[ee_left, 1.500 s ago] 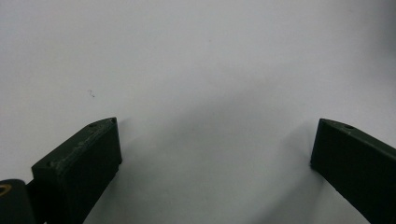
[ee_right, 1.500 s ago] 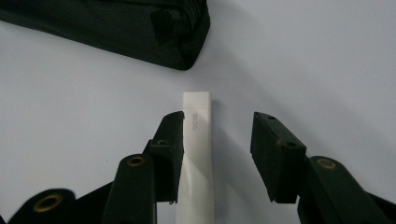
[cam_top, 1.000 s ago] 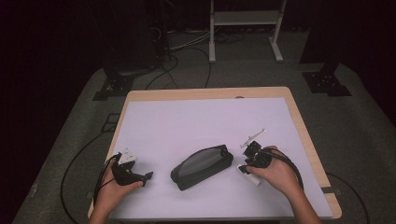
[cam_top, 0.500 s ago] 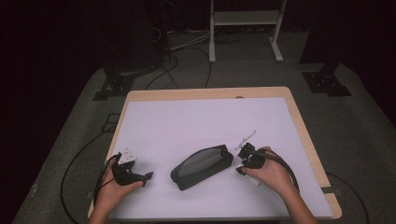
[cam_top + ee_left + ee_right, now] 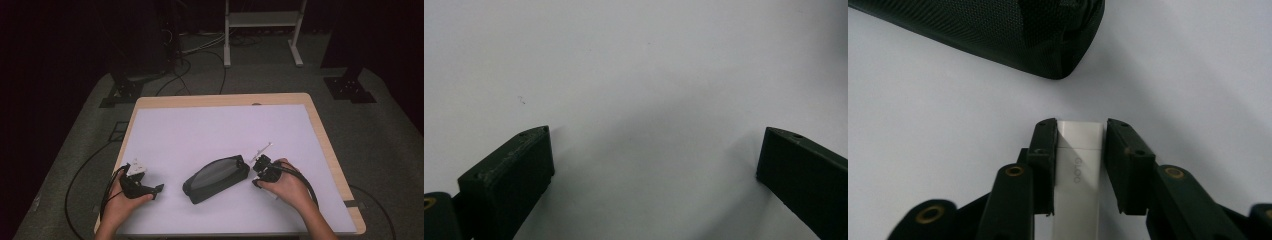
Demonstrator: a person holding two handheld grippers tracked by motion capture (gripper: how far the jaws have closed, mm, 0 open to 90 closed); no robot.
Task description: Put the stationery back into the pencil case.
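The right gripper (image 5: pixel 1080 125) has just been closing, and now its two black jaws squeeze a small white stick (image 5: pixel 1078 155) from both sides. The white stick lies flat on the table (image 5: pixel 210 130), and its front end pokes out just past the tips of the jaws. It has some small letters on it that I cannot read well.

Right in front of that gripper, very near, is a black pouch (image 5: pixel 998 30) made of net cloth. From above, the pouch (image 5: pixel 216 178) lies between the two hands, with one end close to the right gripper (image 5: pixel 261 165).

The left gripper (image 5: pixel 651 150) rests on the other side of the pouch, well apart from it. Its jaws stand wide apart with nothing between them, just bare white table.

I think the job now is to lift the white stick. To do it well, keep the squeeze firm and even so it cannot slip. Lift straight up first, so the stick does not scrape the table or bump the end of the pouch. Keep it level while it moves. The left gripper could hold the pouch so it does not slide.
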